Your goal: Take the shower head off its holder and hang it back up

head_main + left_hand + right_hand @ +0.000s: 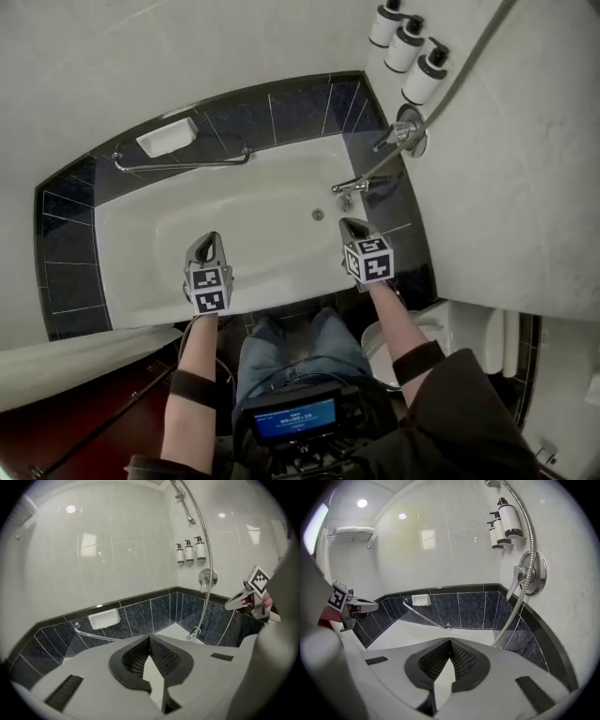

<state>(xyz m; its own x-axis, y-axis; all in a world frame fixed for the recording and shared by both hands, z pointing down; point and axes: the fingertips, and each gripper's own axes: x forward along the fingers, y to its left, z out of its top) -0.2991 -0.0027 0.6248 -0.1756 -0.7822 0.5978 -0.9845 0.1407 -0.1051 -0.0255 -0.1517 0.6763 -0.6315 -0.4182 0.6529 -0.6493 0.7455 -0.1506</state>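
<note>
The shower head point(188, 513) hangs in its holder high on the right wall, seen in the left gripper view. Its metal hose point(459, 80) runs down to the round mixer valve point(409, 131) above the tub spout point(349, 186). My left gripper point(208, 246) hovers over the tub's near rim, shut and holding nothing, as its own view point(150, 637) shows. My right gripper point(354, 228) hovers near the spout, below the valve, also shut and holding nothing point(450, 640). Both are well apart from the hose point(528, 531) and the shower head.
A white bathtub point(141, 225) with a drain point(318, 215) lies below. A grab bar point(183, 165) and a soap dish point(167, 137) are on the dark tiled back wall. Three dispenser bottles point(407, 45) hang above the valve. A toilet point(459, 328) stands at the right.
</note>
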